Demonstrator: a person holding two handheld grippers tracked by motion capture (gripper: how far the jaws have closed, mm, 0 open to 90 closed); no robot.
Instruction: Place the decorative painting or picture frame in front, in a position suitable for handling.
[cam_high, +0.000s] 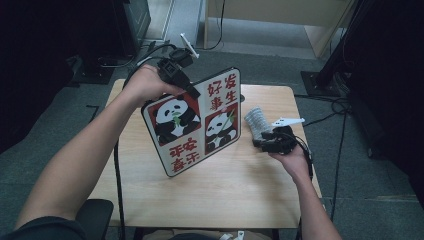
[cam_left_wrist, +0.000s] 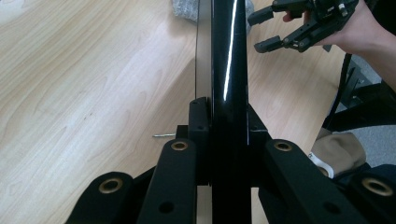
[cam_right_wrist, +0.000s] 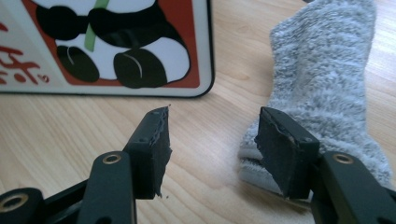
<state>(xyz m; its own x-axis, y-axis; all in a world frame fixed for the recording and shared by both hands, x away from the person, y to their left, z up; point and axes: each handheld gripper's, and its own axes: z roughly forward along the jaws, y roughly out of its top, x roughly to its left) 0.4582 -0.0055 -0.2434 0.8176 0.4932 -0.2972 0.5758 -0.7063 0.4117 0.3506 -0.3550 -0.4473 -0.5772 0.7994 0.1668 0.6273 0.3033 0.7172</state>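
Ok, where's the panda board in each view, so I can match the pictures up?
High view: panda board stands tilted at table centre, its top corner clamped in the left gripper.
Left gripper view: edge-on, a glossy black strip running up from the jaws.
Right gripper view: its lower corner, upper left.
Shared landmark: the grey sock.

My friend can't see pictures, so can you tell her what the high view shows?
The left gripper holds a panda board by its top edge, tilted up over a wooden table. To the right, the open right gripper rests on the table beside a grey sock. Two forearms come in from the bottom.
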